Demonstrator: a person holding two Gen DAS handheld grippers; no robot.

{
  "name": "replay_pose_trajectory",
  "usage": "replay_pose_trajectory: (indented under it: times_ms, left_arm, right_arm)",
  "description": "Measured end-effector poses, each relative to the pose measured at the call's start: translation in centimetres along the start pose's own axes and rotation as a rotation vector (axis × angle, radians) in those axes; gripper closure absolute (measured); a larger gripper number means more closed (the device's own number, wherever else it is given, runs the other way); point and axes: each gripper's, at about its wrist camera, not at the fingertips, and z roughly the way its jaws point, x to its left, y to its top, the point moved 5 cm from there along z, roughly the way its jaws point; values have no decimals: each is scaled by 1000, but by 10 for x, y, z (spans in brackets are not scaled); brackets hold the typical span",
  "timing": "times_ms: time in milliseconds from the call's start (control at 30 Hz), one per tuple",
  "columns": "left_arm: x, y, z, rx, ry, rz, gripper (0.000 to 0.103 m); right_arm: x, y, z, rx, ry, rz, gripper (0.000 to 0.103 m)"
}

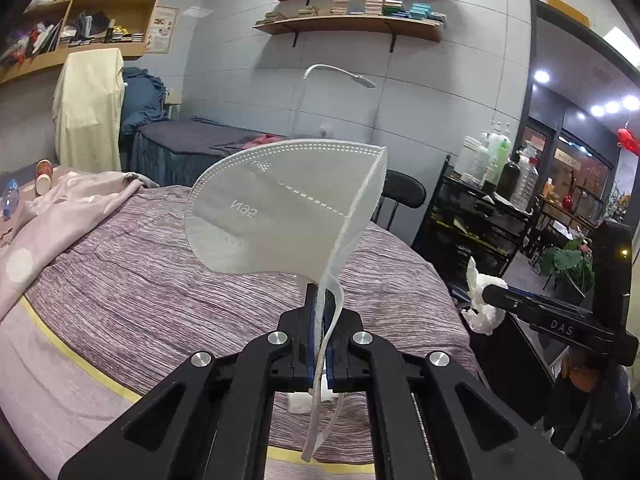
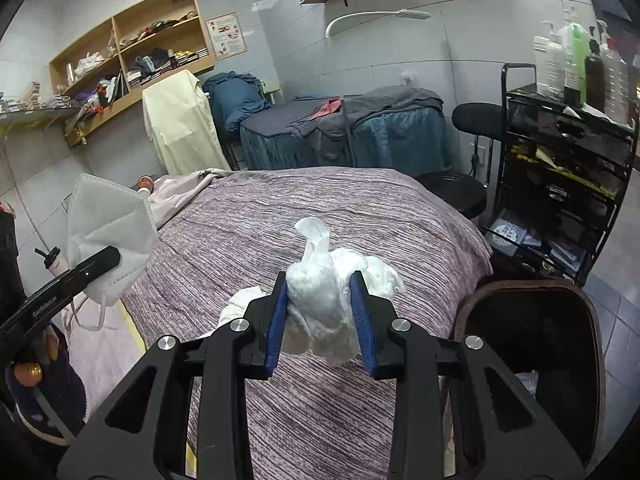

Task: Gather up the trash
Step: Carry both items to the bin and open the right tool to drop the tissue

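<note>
The left gripper (image 1: 320,312) is clenched on a white face mask (image 1: 288,208), pinching it at its folded edge so that the mask stands up above the bed (image 1: 140,288) with its ear loops hanging down between the fingers. The right gripper (image 2: 322,312) grasps a crumpled wad of white tissue and clear plastic (image 2: 324,304), squeezed between its 2 blue pads (image 2: 276,332), also held above the purple striped bedcover. A dark bin (image 2: 532,352) stands just beside the bed on the right, close under the right gripper, with something pale lying at its bottom. By this showing, 2 pieces of trash are picked up but not yet dropped in, so the carrying and releasing remain. More appears left to collect: at the far left corner of the bed, near the pink blanket (image 1: 60,216), lie 2 paper cups (image 1: 43,178) and a small plastic bottle (image 1: 9,196). The task looks roughly midway.
</note>
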Motion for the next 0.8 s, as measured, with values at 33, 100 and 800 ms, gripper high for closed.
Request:
replay_pose_trajectory:
  times_ms: [33, 100, 800]
  left_arm:
    - [-10, -3, 0, 3, -16, 9, 99]
    - [-32, -8, 2, 9, -52, 29, 99]
    - [-147, -42, 15, 29, -179, 173, 99]
  right_arm:
    - [-6, -3, -3, -1, -8, 11, 71]
    - [-19, -11, -9, -3, -31, 35, 71]
    - [-147, -93, -46, 41, -237, 272, 69]
